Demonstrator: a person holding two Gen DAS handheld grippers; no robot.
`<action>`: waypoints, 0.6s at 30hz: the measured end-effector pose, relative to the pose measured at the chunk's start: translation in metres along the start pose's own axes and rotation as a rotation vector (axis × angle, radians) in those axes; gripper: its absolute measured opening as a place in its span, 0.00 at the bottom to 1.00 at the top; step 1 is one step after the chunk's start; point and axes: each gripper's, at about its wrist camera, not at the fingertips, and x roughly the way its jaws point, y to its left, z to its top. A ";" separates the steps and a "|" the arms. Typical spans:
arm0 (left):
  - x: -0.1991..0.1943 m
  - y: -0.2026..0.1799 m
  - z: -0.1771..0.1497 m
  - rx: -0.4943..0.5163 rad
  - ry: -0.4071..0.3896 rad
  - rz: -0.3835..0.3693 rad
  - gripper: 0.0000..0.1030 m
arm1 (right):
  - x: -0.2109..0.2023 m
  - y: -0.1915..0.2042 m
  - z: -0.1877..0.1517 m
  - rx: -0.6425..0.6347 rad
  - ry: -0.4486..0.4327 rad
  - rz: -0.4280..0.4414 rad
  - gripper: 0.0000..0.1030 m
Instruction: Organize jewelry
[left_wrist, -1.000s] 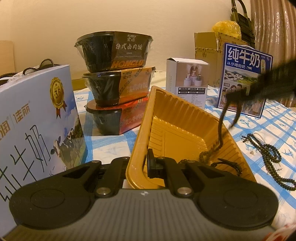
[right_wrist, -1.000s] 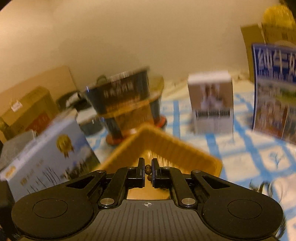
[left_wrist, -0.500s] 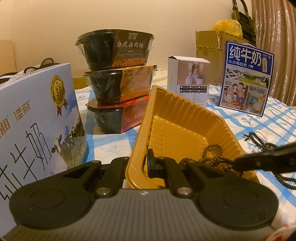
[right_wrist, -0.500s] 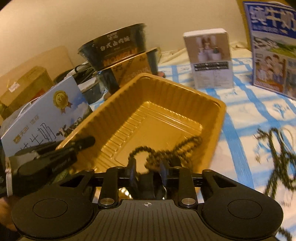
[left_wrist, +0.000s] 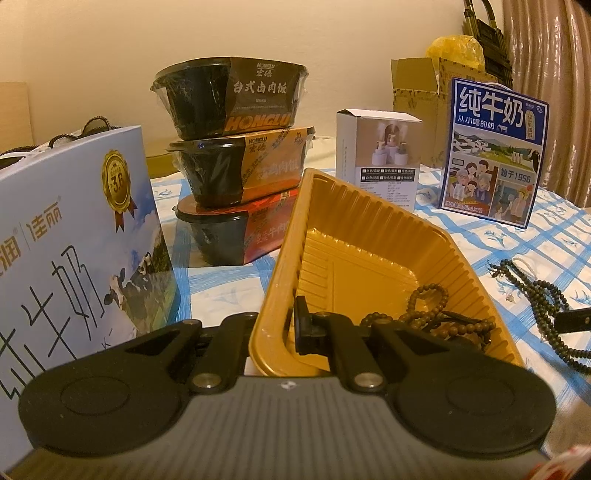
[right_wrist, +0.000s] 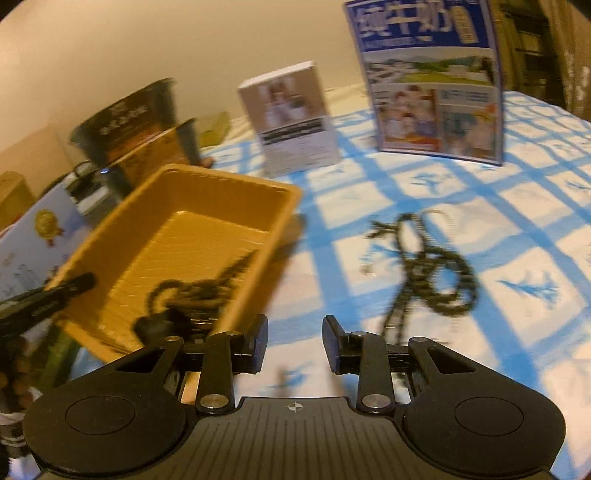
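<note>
A gold plastic tray (left_wrist: 369, 229) stands on the checked cloth; my left gripper (left_wrist: 275, 332) is shut on its near rim. A brown bead necklace (left_wrist: 428, 314) lies in the tray's near right corner, also seen blurred in the right wrist view (right_wrist: 199, 288). My right gripper (right_wrist: 294, 341) is open and empty, low over the cloth to the right of the tray (right_wrist: 221, 192). A dark bead necklace (right_wrist: 432, 266) lies tangled on the cloth ahead of it, and shows at the right in the left wrist view (left_wrist: 539, 306).
Three stacked food bowls (left_wrist: 236, 155) stand behind the tray. A blue milk box (left_wrist: 74, 240) is close on the left. A small white box (left_wrist: 376, 147) and a blue milk carton (left_wrist: 491, 147) stand at the back right. Cardboard boxes sit behind.
The right gripper lowered the brown necklace into the tray, opened and let it go, then swung right toward the dark necklace on the cloth. The left gripper kept still on the tray rim.
</note>
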 end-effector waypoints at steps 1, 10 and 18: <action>0.000 0.000 0.000 0.002 0.000 0.001 0.07 | 0.001 -0.004 0.000 0.003 -0.001 -0.011 0.32; 0.001 0.000 0.000 0.005 0.001 0.001 0.07 | 0.004 -0.034 -0.006 -0.012 0.013 -0.092 0.32; 0.001 -0.001 0.000 0.012 0.001 0.001 0.07 | 0.024 -0.035 0.003 -0.092 0.008 -0.096 0.32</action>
